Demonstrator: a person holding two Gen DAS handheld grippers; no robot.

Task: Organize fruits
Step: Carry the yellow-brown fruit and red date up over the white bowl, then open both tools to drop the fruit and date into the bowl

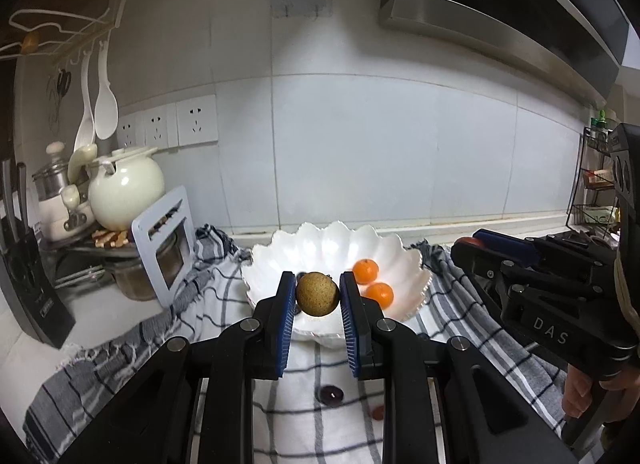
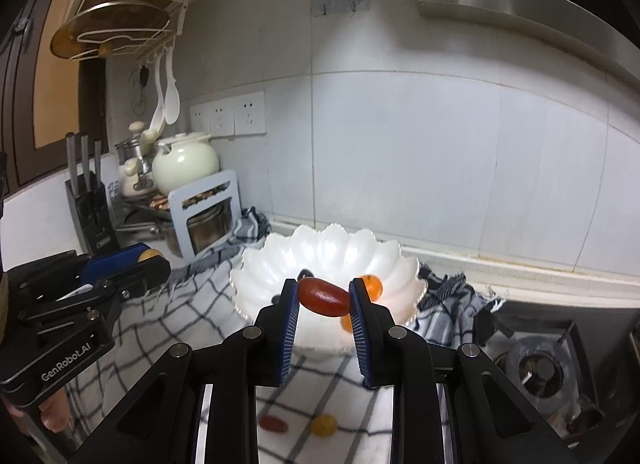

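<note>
Left wrist view showed the left gripper (image 1: 317, 294) pinching a brown fruit (image 1: 317, 294) before the bowl (image 1: 276, 248), the right gripper (image 2: 324, 298) pinching a red fruit (image 2: 324, 298) endwise; either might slip out and roll across the cloth (image 1: 120, 348).

Left tongs (image 1: 318, 292): matte black linkage arms, round silver pivot pins behind the fingers, ribbed blue pads (image 1: 282, 328) on the inner faces. Right tongs (image 2: 325, 296): same build, black arms, silver pins, blue ribbed pads (image 2: 362, 334). White "DAS" lettering on the right body, "GenRobot.AI" on the left body. Black handles.
</note>
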